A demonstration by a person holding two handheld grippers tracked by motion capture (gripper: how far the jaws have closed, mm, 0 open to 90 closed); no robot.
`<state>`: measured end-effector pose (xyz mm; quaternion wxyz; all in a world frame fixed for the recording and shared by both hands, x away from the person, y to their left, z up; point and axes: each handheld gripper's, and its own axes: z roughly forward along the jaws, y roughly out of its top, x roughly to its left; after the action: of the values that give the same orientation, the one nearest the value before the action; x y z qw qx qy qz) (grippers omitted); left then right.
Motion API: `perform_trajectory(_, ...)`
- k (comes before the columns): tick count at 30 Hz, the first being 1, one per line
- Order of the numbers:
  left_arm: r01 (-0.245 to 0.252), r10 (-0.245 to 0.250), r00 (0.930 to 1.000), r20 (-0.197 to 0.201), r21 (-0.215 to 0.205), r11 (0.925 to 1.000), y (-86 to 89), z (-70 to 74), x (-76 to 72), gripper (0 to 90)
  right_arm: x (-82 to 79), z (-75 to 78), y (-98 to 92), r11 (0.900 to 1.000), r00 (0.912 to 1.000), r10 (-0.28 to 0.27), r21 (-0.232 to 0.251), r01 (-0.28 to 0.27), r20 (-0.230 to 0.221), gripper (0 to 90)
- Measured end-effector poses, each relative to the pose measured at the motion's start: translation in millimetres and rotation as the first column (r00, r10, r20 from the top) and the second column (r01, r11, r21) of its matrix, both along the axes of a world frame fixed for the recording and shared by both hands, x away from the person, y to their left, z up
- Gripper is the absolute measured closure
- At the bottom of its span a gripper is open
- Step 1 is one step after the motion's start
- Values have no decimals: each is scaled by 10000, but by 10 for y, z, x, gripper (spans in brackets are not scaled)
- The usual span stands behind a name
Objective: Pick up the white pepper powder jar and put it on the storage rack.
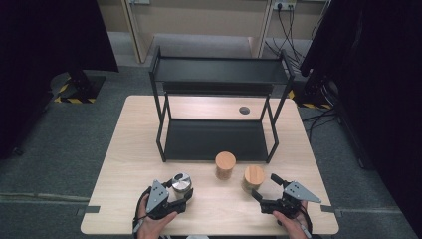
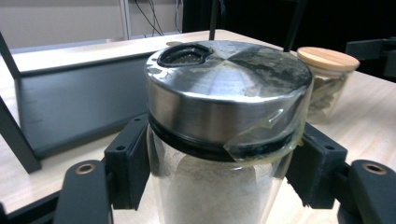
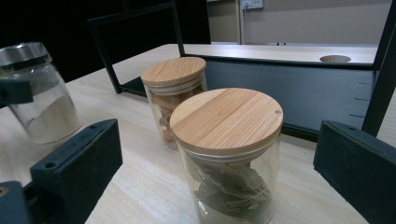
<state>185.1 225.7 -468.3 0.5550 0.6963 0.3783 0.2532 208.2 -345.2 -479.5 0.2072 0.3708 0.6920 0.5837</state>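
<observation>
Light wood table [image 1: 124,199] on grey carpet, dark curtains to both sides, black two-shelf rack [image 1: 219,142] at centre of the high view.

Main thing: glass jar w/ metal shaker lid [image 1: 181,185], lower left-centre of the high view, standing on the table in front of the rack. It's about half full of pale powder; clear tape is peeling at the lid edge in the left gripper view. Left gripper [image 1: 175,198] has its jaws either side of the jar just under the lid, pads touching or nearly touching the glass – looks like a grip, but can't tell if it's fully clamped.

Next out: two wood-lid jars. The nearer one [image 3: 227,154], w/ leaves inside, sits lower centre of the right gripper view, between that gripper's wide-open jaws, not touched. The other [image 3: 173,100], w/ brownish pieces, is behind it, closer to the rack.

Progress, as a guess: early. All 3 jars are on the table, both rack shelves bare, so shelving is all left to do.

Pose: both hands enter at the bottom edge of the high view, low over the table, grippers pointing fwd. Right gripper [image 1: 263,188] sits lower right, angled toward its jar.
</observation>
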Motion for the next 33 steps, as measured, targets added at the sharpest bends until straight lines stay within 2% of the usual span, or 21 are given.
perform_trajectory(13, -166, 170, 9998, -86, 411, 9990, -174, 225, 435, 308, 3, -4, 4, 10000, 10000, 24, 20, -24, -22, 15)
perform_trajectory(33, -774, 784, 9968, -178, 496, 9958, -346, 341, 935, 308, 2, -7, -3, 10000, 10000, 16, 65, -16, -21, 15)
